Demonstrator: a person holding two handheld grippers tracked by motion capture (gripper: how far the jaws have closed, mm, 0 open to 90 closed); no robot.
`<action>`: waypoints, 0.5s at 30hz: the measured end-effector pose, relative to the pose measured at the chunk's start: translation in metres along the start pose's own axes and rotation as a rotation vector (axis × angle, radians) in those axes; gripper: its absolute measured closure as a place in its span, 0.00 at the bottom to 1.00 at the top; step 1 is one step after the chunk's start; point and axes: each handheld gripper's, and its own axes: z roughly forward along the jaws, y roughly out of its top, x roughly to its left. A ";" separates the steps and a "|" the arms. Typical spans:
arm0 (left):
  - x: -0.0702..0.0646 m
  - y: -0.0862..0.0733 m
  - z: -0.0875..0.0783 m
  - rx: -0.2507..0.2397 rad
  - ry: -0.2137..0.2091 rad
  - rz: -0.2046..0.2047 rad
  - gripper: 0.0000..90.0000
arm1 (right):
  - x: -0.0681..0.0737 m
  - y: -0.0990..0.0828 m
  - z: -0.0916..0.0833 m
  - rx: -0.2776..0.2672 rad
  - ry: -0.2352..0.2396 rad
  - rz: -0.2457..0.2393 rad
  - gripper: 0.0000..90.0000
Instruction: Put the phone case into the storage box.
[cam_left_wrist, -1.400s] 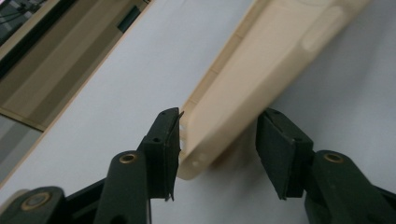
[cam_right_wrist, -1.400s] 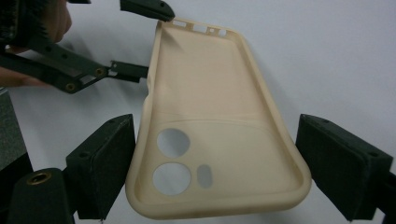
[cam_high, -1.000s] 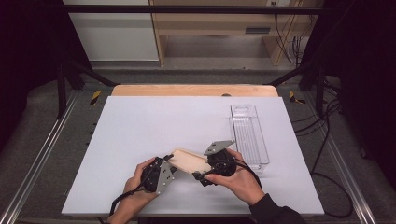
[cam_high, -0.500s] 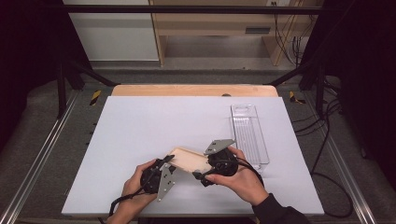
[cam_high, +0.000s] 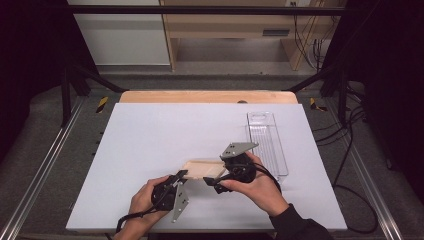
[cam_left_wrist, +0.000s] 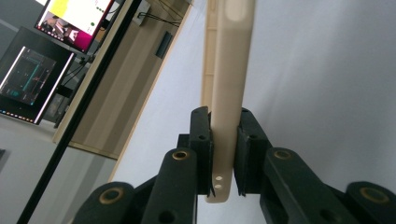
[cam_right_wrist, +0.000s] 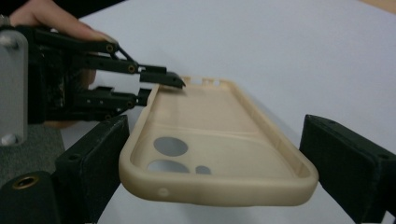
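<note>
White and flat, the counter (cam_high: 150, 140) stands in a dark room with a wooden shelf unit behind it and metal rails at both sides. Near its right edge lies a clear plastic tray (cam_high: 267, 142), long and narrow, pointing from the front toward the back.

Close to the front edge, about in the middle, a beige phone case (cam_high: 202, 169) is held between the two tools. The left tool (cam_high: 181, 176) is in the person's left hand (cam_high: 142, 200), and its jaws are closed on one short end of the case. In the left gripper view, the case (cam_left_wrist: 229, 84) stands thin between the two black jaws, which press it from both sides; small holes show at its lower end. The case runs away from this tool toward the far side of the counter.

The right tool (cam_high: 214, 182) is in the right hand (cam_high: 257, 187), at the other end of the case. In the right gripper view, its jaws are wide apart, one at each side of the case (cam_right_wrist: 210, 140), and they do not touch it. The end with the round camera holes is nearest to this tool, and the hollow side of the case faces up. Farther away in the same view, the left tool (cam_right_wrist: 163, 81) pinches the far rim of the case.
</note>
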 end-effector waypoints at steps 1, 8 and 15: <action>0.000 0.000 0.000 -0.009 0.004 -0.008 0.89 | 0.000 0.000 0.000 -0.015 0.000 0.003 0.10; 0.003 -0.004 -0.004 -0.010 0.023 -0.046 0.89 | -0.001 -0.003 -0.008 -0.140 0.005 0.047 0.06; 0.008 -0.009 -0.006 0.007 0.036 -0.096 0.89 | -0.002 -0.005 -0.017 -0.220 -0.013 0.068 0.05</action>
